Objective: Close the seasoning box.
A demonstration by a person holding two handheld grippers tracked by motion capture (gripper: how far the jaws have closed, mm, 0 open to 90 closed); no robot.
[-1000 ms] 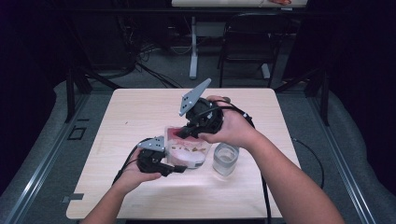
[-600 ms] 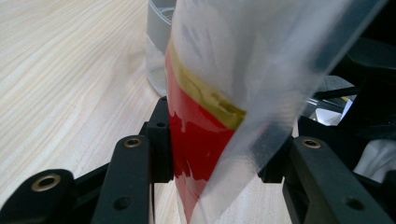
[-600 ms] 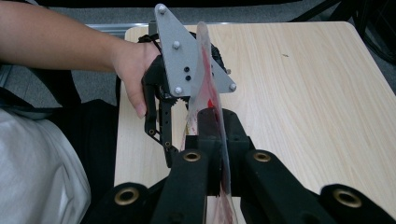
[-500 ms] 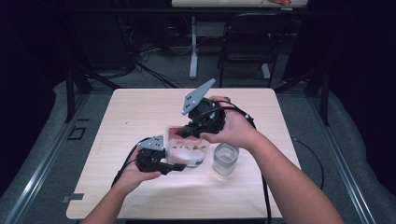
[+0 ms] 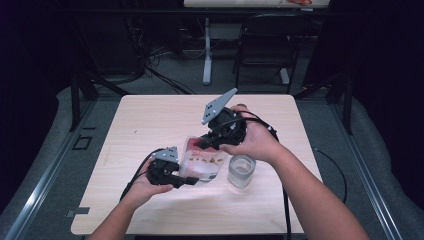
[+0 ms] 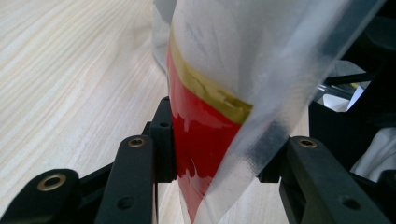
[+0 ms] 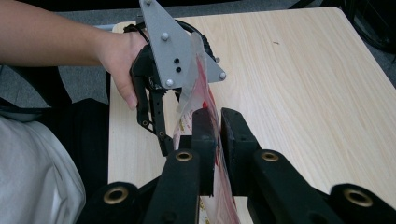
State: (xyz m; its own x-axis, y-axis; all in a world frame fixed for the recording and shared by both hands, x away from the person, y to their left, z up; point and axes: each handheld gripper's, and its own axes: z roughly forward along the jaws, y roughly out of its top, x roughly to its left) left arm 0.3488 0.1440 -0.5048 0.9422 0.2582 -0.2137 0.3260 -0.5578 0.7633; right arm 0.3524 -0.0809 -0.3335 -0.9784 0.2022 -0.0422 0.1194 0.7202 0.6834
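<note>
A glass jar (image 5: 241,171) stands just beside the bag (image 5: 202,162).

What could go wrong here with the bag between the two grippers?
The right gripper has just been opening its jaws with the bag film loose between them: the top may slip out and sag. The left gripper, just closed further on the bag, would then hold it alone. The glass stands close by and could be knocked.

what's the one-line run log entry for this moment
left gripper: shut on bag | right gripper: jaws just opening, bag edge between | glass: beside bag
</note>
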